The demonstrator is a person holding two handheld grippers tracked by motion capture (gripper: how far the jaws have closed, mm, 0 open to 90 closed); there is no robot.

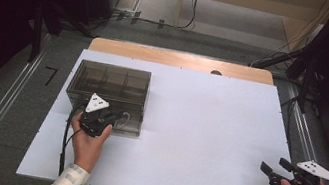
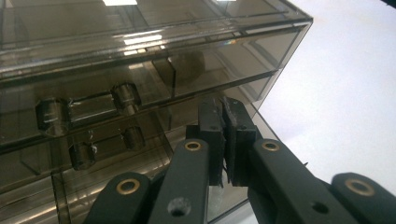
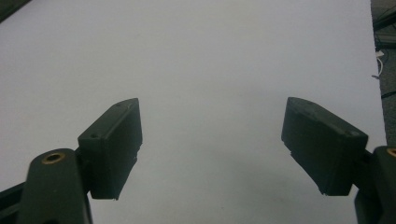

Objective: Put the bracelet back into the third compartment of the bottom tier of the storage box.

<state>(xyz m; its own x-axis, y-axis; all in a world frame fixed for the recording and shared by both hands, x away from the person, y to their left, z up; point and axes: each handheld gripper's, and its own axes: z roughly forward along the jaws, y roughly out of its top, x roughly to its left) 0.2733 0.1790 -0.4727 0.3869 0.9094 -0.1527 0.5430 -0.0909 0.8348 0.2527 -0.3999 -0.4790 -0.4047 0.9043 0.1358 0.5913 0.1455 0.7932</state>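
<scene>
A smoky see-through drawer box stands on the left part of the white tabletop. My left gripper is up against its near front face, jaws pressed together with nothing visibly between them. In the left gripper view the shut gripper points at the box front, right of two pairs of round drawer knobs. Whether the tips touch the box I cannot tell. My right gripper rests near the table's front right corner, open; in its own view the right gripper has only white tabletop between its jaws.
The white sheet lies on a wooden table whose edge shows at the back. Dark stands and cables sit on the floor beyond, and metal rails run along both sides. White surface stretches between the box and the right hand.
</scene>
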